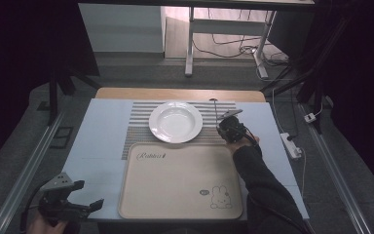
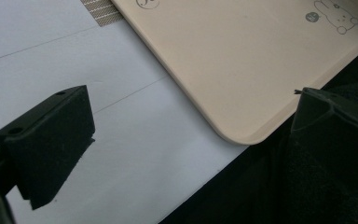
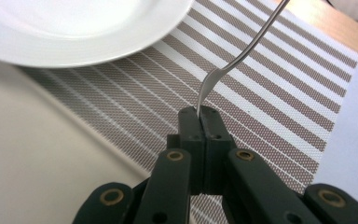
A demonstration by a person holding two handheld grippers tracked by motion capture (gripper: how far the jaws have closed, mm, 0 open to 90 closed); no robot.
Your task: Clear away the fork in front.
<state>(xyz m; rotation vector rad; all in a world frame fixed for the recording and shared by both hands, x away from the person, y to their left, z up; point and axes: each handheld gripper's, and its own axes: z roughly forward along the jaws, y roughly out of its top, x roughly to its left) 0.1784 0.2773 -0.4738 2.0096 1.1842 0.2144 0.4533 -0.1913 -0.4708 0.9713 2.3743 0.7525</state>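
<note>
Gripping a thin metal utensil (image 3: 242,56) by its flattened end, the right claw (image 3: 199,116) has its jaws pressed together over the striped placemat (image 3: 279,93), just right of the white plate (image 1: 175,122). Whether it is a fork or spoon cannot be told. The left claw (image 1: 85,195) hangs wide apart, holding nothing, at the tabletop's (image 1: 97,141) near left corner, beside the beige tray (image 1: 175,190).
</note>
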